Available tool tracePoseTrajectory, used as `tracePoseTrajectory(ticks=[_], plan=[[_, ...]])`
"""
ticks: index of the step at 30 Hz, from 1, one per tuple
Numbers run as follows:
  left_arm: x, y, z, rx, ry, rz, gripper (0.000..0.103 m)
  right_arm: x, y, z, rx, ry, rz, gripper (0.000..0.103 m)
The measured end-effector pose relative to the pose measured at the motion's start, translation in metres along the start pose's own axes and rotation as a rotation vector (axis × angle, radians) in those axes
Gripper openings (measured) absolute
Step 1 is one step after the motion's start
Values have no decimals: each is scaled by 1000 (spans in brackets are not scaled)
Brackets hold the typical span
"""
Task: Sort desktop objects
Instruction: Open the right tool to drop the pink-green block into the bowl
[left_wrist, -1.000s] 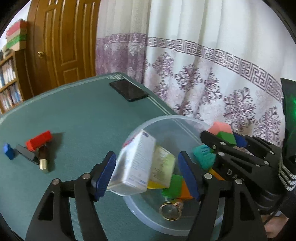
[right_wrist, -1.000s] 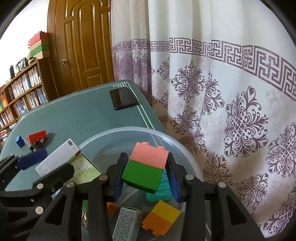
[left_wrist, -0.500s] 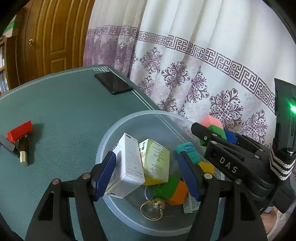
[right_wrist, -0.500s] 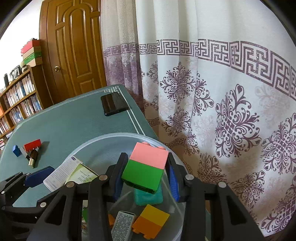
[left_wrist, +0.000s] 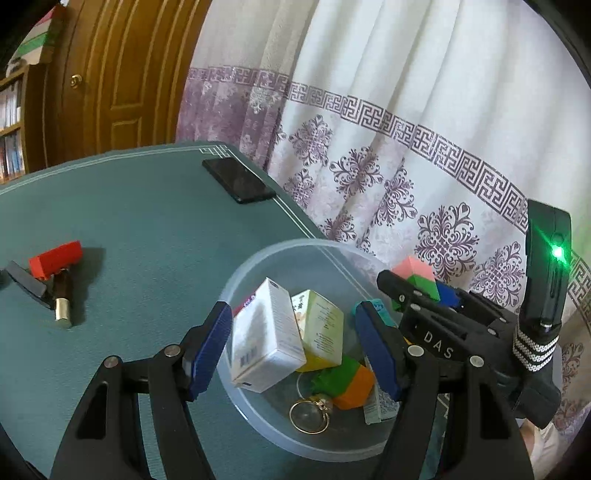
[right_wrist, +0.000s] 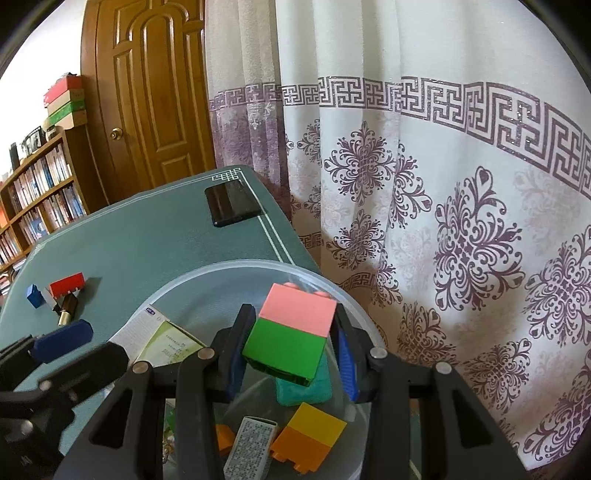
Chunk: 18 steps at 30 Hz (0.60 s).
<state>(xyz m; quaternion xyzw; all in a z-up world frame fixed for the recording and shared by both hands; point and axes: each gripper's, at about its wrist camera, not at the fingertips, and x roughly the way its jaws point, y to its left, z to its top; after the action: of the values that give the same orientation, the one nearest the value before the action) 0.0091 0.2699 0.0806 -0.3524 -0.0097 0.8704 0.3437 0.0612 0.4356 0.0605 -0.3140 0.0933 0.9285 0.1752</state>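
Fingers of my right gripper (right_wrist: 290, 356) were clamped on the pink-and-green block (right_wrist: 291, 334), held above the clear bowl (right_wrist: 207, 275). My left gripper (left_wrist: 295, 350) stood spread wide over the same bowl (left_wrist: 258, 258), gripping nothing; the white box (left_wrist: 264, 341) lay between its pads, leaning on the yellow-green box (left_wrist: 321, 336) inside. On the green table (left_wrist: 140, 229) sat a red block (left_wrist: 55, 258), a lipstick (left_wrist: 62, 299) and a phone (left_wrist: 238, 180).
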Motion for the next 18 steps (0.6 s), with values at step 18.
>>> tracePoseTrajectory(ticks=[18], plan=[[-13, 30, -4, -44, -7, 118, 73, -7, 18, -5, -26, -17, 44, 65]])
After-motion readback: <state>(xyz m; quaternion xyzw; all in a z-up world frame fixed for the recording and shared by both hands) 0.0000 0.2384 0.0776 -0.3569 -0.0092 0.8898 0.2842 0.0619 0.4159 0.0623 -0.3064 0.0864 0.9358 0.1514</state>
